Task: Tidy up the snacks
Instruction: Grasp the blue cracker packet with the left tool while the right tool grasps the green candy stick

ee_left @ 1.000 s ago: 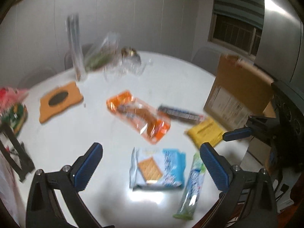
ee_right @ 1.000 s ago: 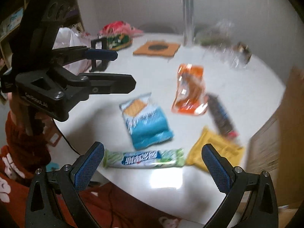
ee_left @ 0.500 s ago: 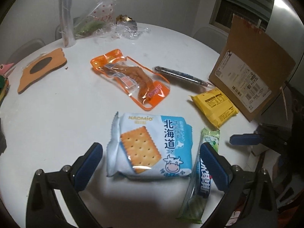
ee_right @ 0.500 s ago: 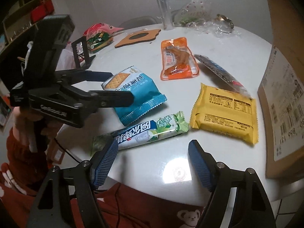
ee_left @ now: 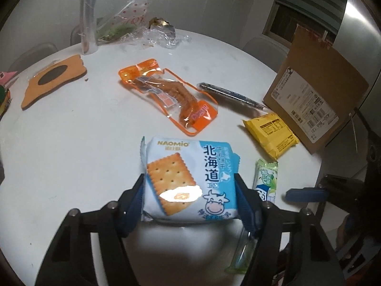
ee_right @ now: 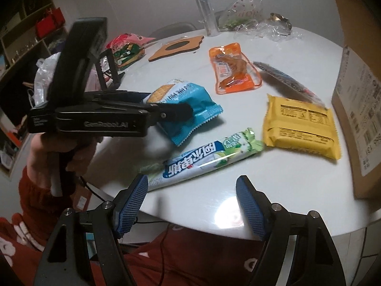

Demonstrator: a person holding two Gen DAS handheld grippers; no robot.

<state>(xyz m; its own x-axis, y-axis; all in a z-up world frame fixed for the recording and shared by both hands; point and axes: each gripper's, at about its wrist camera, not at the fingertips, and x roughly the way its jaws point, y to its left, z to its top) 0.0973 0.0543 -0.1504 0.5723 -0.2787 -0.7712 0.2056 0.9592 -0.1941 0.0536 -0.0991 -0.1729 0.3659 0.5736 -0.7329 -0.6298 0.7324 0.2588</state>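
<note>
While the left gripper (ee_left: pixel 190 197) pinched the cracker packet (ee_left: pixel 190 178), the right gripper (ee_right: pixel 190 205) hung wide open, empty; lifting it toward the cardboard box (ee_left: pixel 316 90) seemed next.

The left tool (ee_left: pixel 190 197) is closed in on the blue cracker packet (ee_left: pixel 190 178), one blue pad pressed to each side, its black arms running back toward the person. From the right wrist view the same left tool (ee_right: pixel 176 113) reaches in level from the person's left side, held by a bare hand (ee_right: pixel 59 150) wrapped round its handle, with a red sleeve (ee_right: pixel 33 202) at the wrist. The right tool (ee_right: pixel 190 205) hangs low at the near edge of the surface (ee_right: pixel 273 178), its two blue pads well apart with nothing between them, pointing forward over the edge.
</note>
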